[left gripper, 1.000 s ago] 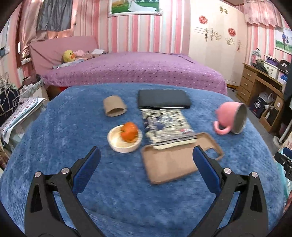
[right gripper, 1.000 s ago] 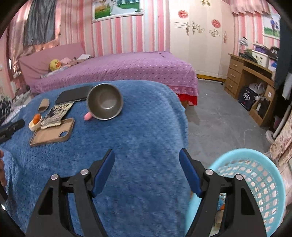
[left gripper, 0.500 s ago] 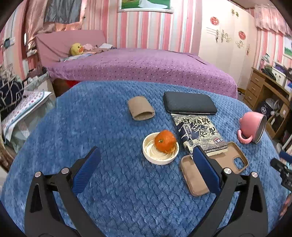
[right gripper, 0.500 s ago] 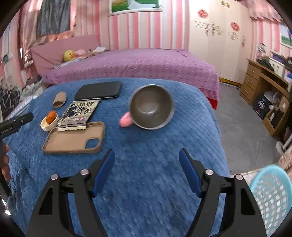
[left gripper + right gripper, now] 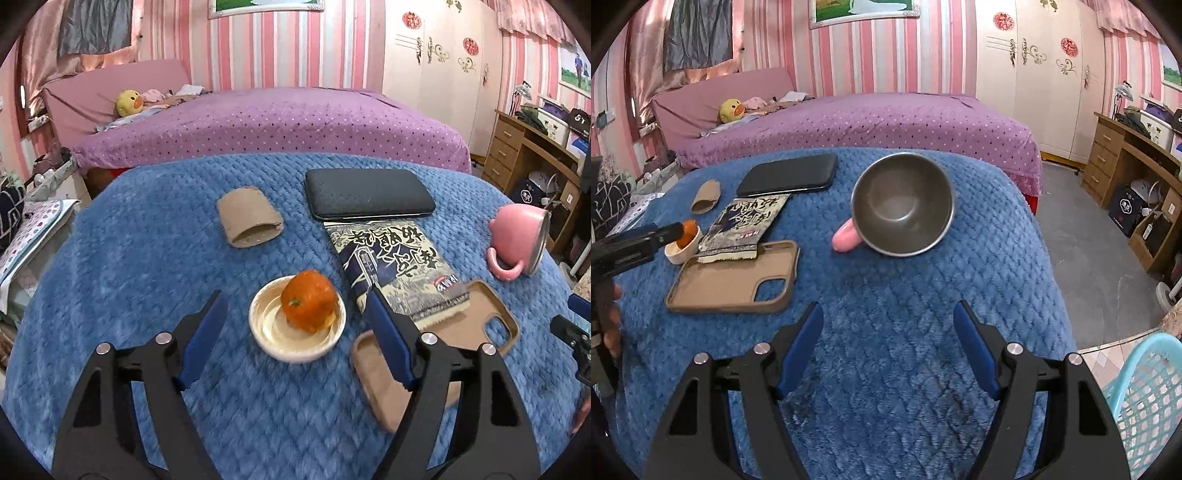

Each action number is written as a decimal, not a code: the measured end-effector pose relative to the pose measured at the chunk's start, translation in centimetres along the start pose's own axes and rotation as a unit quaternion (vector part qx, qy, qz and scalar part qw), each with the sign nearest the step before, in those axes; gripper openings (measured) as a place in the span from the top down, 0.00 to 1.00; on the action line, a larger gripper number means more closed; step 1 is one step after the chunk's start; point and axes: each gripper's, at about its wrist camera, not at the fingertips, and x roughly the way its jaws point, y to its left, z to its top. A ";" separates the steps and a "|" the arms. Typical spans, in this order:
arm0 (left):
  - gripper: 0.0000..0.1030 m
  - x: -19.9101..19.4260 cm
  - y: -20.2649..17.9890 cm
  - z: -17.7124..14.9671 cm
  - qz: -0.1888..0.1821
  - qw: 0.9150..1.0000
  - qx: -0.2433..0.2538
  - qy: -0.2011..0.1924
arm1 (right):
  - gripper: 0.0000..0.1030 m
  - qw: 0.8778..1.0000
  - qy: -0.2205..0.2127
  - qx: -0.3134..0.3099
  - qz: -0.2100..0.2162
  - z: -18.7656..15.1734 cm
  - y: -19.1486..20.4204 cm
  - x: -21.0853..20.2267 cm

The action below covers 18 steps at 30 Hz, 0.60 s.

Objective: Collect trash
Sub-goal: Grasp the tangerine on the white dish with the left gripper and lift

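On the blue blanket lie a brown cardboard sleeve (image 5: 250, 220), a printed snack wrapper (image 5: 397, 266) and an orange (image 5: 309, 305) in a small white dish (image 5: 275, 332). My left gripper (image 5: 297, 330) is open and empty, its fingers on either side of the dish. My right gripper (image 5: 888, 345) is open and empty above bare blanket, near a pink cup (image 5: 903, 209) lying on its side. The wrapper (image 5: 746, 223), sleeve (image 5: 706, 195) and orange (image 5: 687, 232) also show in the right wrist view. A light blue basket (image 5: 1141, 391) stands on the floor at right.
A black phone (image 5: 369, 194) and a tan phone case (image 5: 436, 345) lie by the wrapper. The pink cup (image 5: 517, 240) is near the right edge. A purple bed (image 5: 273, 122) stands behind, a wooden desk (image 5: 1137, 166) at right.
My left gripper moved left and forward until it straddles the dish with the orange. My right gripper swung left from the basket toward the cup and table middle.
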 end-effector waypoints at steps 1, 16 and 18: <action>0.33 0.5 -0.1 0.1 -0.002 1.000 -0.002 0.005 | 0.30 1.000 0.002 -0.003 -0.004 0.1 0.0 0.1; 0.70 -0.7 0.7 -0.2 -0.031 0.999 -0.018 0.009 | 0.30 0.999 0.000 -0.033 -0.006 0.3 1.5 0.5; 0.70 -1.7 1.7 -0.5 -0.030 0.999 -0.026 0.004 | 0.30 0.999 -0.001 -0.036 0.003 0.4 2.1 0.4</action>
